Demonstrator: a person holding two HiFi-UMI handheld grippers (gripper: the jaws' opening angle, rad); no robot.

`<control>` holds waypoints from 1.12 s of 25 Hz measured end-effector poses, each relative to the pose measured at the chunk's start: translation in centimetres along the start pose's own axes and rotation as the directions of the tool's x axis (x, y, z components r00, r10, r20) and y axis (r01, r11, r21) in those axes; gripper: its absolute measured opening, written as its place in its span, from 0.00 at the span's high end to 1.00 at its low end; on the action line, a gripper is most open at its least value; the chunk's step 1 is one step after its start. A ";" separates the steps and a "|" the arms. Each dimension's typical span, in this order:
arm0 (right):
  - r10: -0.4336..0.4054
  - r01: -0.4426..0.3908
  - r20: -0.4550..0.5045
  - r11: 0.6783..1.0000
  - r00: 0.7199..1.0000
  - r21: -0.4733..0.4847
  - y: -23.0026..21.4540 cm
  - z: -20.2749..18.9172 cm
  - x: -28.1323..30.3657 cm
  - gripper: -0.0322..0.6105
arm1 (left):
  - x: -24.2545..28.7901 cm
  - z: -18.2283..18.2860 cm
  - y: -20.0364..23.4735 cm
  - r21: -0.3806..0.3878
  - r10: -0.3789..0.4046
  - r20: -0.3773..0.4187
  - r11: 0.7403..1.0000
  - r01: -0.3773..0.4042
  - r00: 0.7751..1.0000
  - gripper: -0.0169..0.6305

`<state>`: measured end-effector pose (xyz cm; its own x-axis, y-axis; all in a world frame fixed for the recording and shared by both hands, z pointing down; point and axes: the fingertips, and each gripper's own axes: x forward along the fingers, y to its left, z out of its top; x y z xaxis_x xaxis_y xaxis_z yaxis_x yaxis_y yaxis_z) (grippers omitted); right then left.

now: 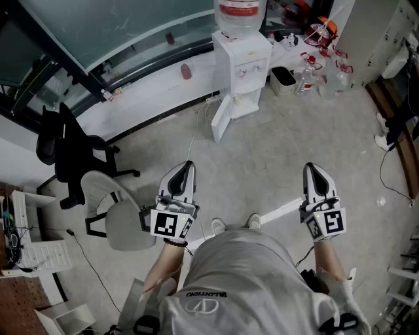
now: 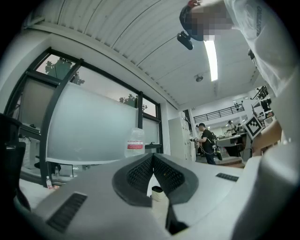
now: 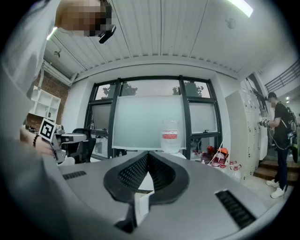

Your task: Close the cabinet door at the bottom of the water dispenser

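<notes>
A white water dispenser (image 1: 241,69) with a clear bottle (image 1: 237,14) on top stands by the far window wall. Its bottom cabinet door (image 1: 220,120) hangs open, swung out to the left. Both grippers are held level, well short of it, over the grey floor. My left gripper (image 1: 186,167) is shut with nothing between its pads, and my right gripper (image 1: 311,169) is likewise shut and empty. In the left gripper view the bottle (image 2: 135,142) shows just above the closed jaws; in the right gripper view the bottle (image 3: 170,136) also rises behind them.
A black office chair (image 1: 69,154) and a grey chair (image 1: 116,212) stand at the left. A small bin (image 1: 283,80) and several bottles (image 1: 321,72) sit right of the dispenser. A cable (image 1: 195,137) trails across the floor. Another person (image 2: 206,142) stands far off.
</notes>
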<state>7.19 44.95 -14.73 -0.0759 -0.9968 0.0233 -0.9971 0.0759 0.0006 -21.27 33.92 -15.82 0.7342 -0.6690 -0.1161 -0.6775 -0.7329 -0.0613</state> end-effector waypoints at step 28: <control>0.114 -0.115 0.024 0.991 0.993 0.063 -8.0 -0.8 -0.9 0.92 | 3.4 -1.1 -7.9 0.022 0.093 -0.058 0.996 -0.092 0.994 0.96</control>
<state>15.24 45.28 -13.98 -0.1888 -0.9820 -0.0010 -0.9799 0.1884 -0.0649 -13.40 37.31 -14.66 0.6692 -0.7404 -0.0637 -0.7430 -0.6654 -0.0720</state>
